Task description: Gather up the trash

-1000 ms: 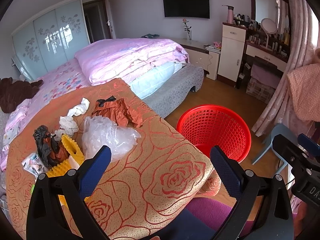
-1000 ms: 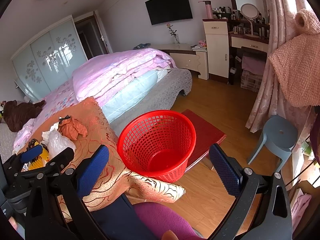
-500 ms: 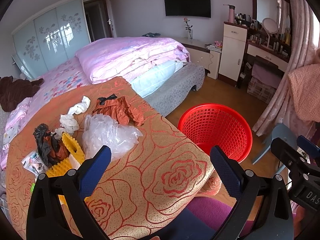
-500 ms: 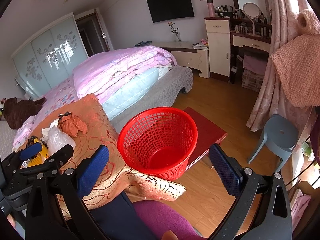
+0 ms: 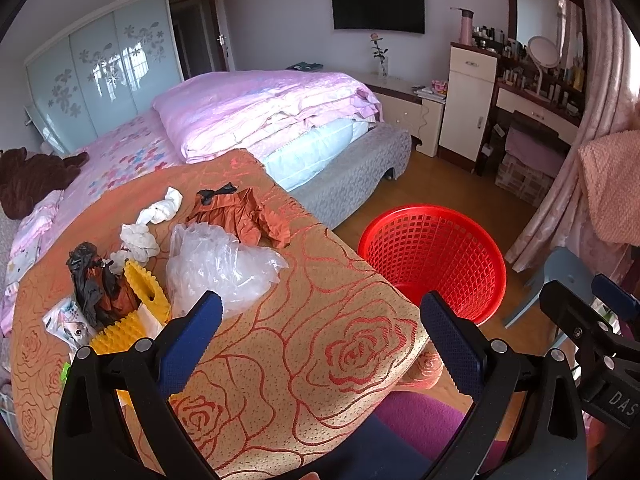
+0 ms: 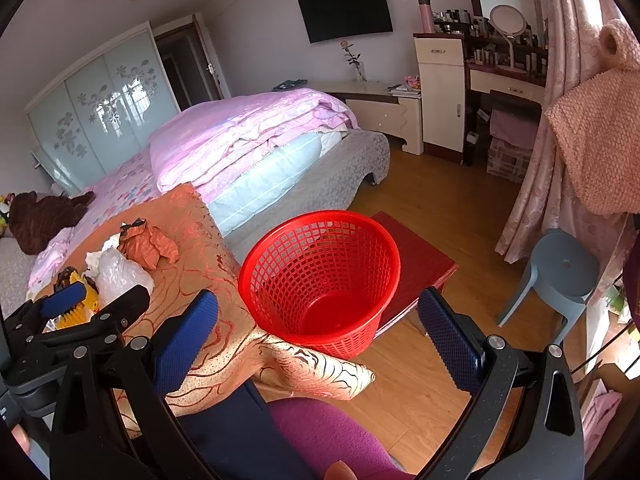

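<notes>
Trash lies on an orange rose-patterned cloth (image 5: 312,344): a clear plastic bag (image 5: 218,266), a crumpled brown wrapper (image 5: 240,218), white tissues (image 5: 140,238), a black and brown bag (image 5: 100,286), a yellow ridged foam piece (image 5: 140,296). A red mesh basket (image 5: 434,262) (image 6: 320,276) stands empty on the floor to the right. My left gripper (image 5: 320,344) hangs open above the cloth's near edge, nothing between its fingers. My right gripper (image 6: 318,340) is open too, just short of the basket. The plastic bag (image 6: 120,276) and brown wrapper (image 6: 146,244) also show in the right wrist view.
A bed with pink bedding (image 5: 264,112) lies behind the cloth. A grey plastic stool (image 6: 560,276) and a pink curtain (image 6: 560,152) stand at the right, a dresser (image 5: 532,104) beyond. A red mat (image 6: 420,264) lies under the basket. A purple garment (image 6: 332,432) shows below.
Both views have shifted only slightly; the grippers stay open and the trash and the basket have not moved.
</notes>
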Motion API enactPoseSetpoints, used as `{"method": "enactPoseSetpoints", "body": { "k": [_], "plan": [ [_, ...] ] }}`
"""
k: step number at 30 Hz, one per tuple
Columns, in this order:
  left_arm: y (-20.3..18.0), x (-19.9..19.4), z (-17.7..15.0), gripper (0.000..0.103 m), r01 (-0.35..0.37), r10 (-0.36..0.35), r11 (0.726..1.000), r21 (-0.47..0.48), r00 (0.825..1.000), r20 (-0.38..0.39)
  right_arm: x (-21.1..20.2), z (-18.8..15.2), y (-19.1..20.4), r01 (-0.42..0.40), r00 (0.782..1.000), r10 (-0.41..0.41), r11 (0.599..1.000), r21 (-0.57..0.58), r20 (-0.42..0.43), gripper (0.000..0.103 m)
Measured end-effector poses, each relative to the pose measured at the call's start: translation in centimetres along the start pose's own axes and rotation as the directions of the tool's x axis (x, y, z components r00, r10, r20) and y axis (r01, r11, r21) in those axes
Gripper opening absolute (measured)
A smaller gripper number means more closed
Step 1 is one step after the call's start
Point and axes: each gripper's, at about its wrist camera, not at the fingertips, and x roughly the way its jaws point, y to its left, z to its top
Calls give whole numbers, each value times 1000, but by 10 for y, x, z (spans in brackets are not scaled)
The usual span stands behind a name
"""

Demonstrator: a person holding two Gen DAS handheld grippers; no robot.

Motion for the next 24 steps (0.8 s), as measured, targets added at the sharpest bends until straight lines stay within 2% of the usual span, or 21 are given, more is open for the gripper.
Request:
{"method": "enactPoseSetpoints", "body": {
  "k": [24],
  "plan": [
    [-1, -3, 4, 96, -2, 2, 1000, -4, 1000, -10, 4, -2, 3, -8, 1000, 8, 1000, -12, -5, 98]
  ]
}}
